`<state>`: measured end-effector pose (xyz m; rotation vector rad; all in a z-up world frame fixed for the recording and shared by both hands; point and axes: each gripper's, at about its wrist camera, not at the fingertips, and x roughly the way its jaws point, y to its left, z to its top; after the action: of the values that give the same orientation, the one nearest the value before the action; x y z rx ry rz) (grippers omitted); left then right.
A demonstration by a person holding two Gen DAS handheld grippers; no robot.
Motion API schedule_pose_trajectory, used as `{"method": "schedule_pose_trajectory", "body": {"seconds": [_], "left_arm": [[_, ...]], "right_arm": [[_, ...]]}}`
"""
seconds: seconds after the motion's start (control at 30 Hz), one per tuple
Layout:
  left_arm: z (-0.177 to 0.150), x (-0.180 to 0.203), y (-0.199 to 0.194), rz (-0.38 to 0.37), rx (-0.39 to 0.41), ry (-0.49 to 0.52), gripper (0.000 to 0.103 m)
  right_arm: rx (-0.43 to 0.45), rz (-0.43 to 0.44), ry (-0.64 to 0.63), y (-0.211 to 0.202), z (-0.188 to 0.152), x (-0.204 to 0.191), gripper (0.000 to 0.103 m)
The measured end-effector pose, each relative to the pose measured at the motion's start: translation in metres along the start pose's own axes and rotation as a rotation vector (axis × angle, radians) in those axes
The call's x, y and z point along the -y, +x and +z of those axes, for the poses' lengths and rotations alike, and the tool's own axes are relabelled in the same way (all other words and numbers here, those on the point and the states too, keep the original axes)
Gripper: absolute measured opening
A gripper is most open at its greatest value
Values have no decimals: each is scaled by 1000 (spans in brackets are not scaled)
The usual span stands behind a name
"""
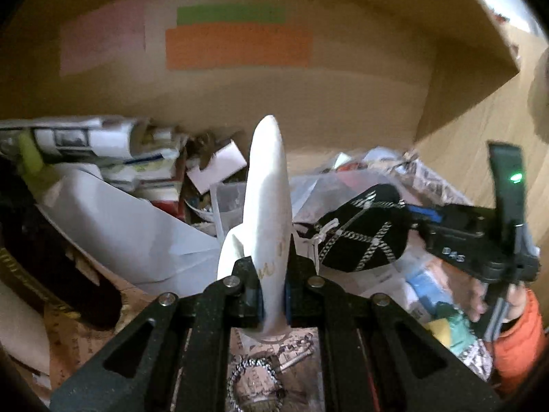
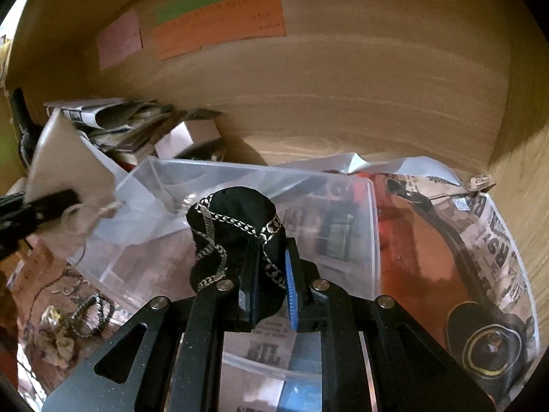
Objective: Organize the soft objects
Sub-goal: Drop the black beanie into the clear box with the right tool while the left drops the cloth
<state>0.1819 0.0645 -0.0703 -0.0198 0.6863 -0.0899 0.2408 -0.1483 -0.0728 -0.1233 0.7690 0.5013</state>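
Observation:
My left gripper is shut on a white cloth pouch that stands up between its fingers, seen edge-on; the same pouch shows flat at the left of the right wrist view, with a drawstring loop. My right gripper is shut on a black pouch with a silver chain pattern, held above a clear plastic box. In the left wrist view the black pouch and my right gripper are at the right, close beside the white pouch.
Inside a wooden cabinet with coloured paper notes on the back wall. Stacked papers and small boxes lie at the back left. A newspaper-print bag lies right. A chain bracelet and crumpled paper lie front left.

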Motion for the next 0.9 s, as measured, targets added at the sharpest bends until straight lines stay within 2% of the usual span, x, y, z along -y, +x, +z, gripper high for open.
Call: {"method": "schedule_pose_trajectory", "body": {"seconds": [0.17,0.33,0.4,0.47,0.53,0.67,0.73,0.8,0.87,0.9], "left_arm": [[1,6,26,9,-57,21,8],[0,8,48,25,-108,36,9],[-3,10,53,25,-119,40,13],[-3,11,53,12,-127,37,18],[-2,12,48,-2,-122,27,31],[-1,12,22,0,-63,23,54],[-1,12,6,-1,-30,24,59],[-3,11,-12,-9,1,23,64],[-5,9,-27,-5,30,18,77],[-8,8,-36,0,48,15,80]], "right_arm": [[-30,-8,-13,5,-3,1,19],[-10,-16,-26,-4,-6,-2,43],[10,-29,-41,-10,-6,-6,48],[36,-35,-54,-20,-5,-10,55],[68,-34,-62,-32,-5,-14,63],[134,-19,-87,-59,-6,-23,68],[161,-7,-97,-73,-8,-26,78],[182,6,-106,-85,-12,-30,81],[195,14,-115,-95,-17,-34,81],[197,18,-118,-99,-20,-35,81]]}}
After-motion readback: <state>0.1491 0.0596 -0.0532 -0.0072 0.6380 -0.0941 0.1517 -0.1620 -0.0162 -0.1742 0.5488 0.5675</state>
